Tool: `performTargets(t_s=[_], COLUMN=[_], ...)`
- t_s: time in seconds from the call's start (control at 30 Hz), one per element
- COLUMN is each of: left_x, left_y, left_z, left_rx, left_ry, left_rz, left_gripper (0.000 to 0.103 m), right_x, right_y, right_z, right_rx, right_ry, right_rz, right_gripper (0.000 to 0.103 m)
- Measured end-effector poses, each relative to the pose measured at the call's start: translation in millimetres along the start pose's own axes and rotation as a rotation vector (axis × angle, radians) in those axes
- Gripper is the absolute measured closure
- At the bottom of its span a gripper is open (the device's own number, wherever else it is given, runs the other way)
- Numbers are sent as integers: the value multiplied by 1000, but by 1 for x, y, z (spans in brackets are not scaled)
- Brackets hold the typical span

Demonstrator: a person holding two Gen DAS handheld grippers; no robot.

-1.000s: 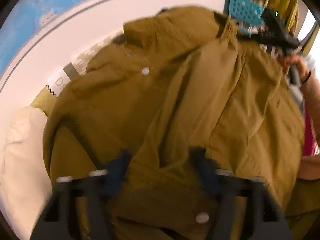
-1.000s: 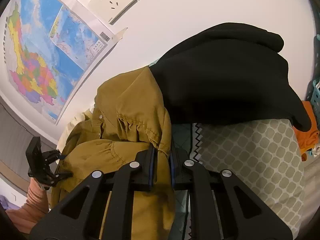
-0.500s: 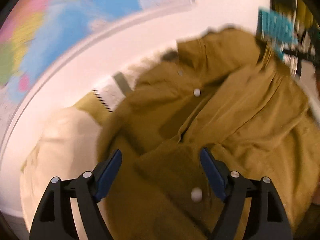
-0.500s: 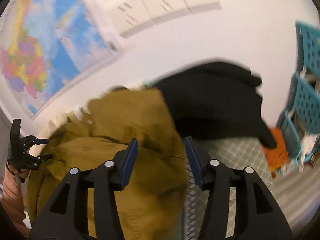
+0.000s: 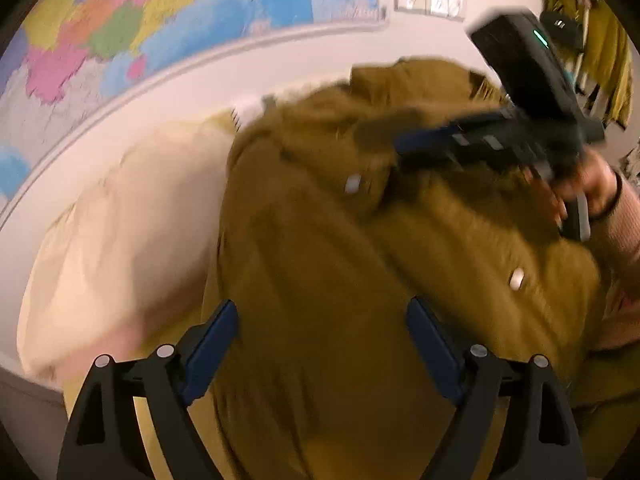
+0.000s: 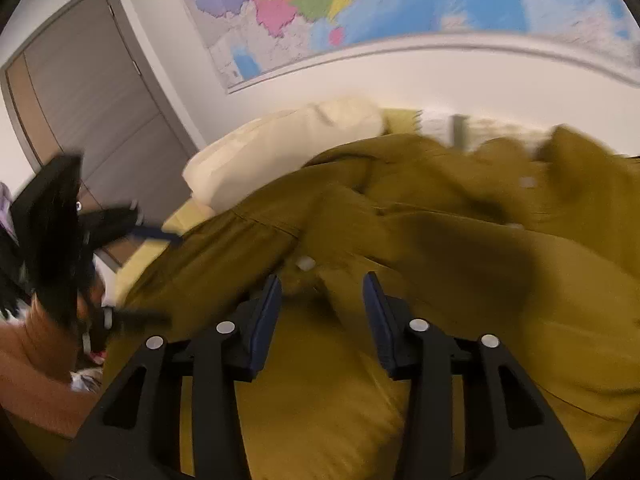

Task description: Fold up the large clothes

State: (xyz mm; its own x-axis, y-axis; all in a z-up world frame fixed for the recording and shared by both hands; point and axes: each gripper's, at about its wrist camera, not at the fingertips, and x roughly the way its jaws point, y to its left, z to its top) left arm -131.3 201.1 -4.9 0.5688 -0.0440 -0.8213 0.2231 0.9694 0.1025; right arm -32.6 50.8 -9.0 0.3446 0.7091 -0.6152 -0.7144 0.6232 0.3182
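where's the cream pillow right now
In the left wrist view the cream pillow lies left of the olive jacket, touching it, below the wall map.

Under my claws is a bed, or something like it, covered in a yellow-green sheet (image 6: 320, 420) that runs back to the white wall. Most of it is buried by the olive-brown jacket (image 5: 320, 280), which lies rumpled straight on the sheet, its snap buttons facing up. Beside the jacket, toward the wall, sits a cream pillow (image 6: 280, 148), touching the jacket's edge. A strip of patterned cloth (image 6: 440, 122) shows behind, blurred.
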Motion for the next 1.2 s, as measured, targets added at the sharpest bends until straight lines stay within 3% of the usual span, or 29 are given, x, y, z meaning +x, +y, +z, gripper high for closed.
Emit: performTargets(t_s=[0.1,0.17,0.27,0.3,0.4,0.5,0.57,0.67,0.77,0.8,0.83,0.93,1.07,1.1,1.17,1.2], left_x=[-11,-20,-17,-13,-13,-20,-25,-30,-36,-38,-39,-55,-95,-103,-118,-121], left_y=[19,30,39,42,43,45,50,51,46,45,47,57,74,77,87,88], left_z=[-23,-37,-50,-54,-63,-63,-60,-56,-54,-51,-49,-43,-14,-7,8,11], left_rx=[-102,-144,-181,-197,-204,-210,-232,-234,-222,-220,-224,-222,-225,-226,-250,-247], left_ry=[-19,-41,-13,-3,-18,-67,-97,-114,-125,-131,-135,-158,-254,-269,-297,-305], left_rz=[-47,-74,-105,-135,-257,-291,-311,-315,-313,-313,-317,-301,-270,-243,-226,-224], left_gripper=[14,11,11,14,43,75,83,84,86,86,86,88,87,82,63,48], right_x=[29,44,51,48,29,4,-6,2,25,28,32,34,6,-1,-15,-18], right_y=[0,-13,-14,-12,-6,12,30,54,71,73,77,82,106,112,118,119], right_z=[2,-2,-10,-11,-9,-12,-16,-25,-33,-35,-36,-17,35,50,75,84], right_rx=[-23,36,29,30,63,61,46,43,51,56,69,96,32,9,-16,-14], right_ry=[62,123,149,145,109,68,66,110,167,173,176,134,6,-25,-71,-93], right_rz=[-39,-21,-53,-57,-17,114,234,357,410,415,419,477,514,496,476,460], right_gripper=[61,61,60,58,54,45,39,36,36,40,60,93,94,94,94,94])
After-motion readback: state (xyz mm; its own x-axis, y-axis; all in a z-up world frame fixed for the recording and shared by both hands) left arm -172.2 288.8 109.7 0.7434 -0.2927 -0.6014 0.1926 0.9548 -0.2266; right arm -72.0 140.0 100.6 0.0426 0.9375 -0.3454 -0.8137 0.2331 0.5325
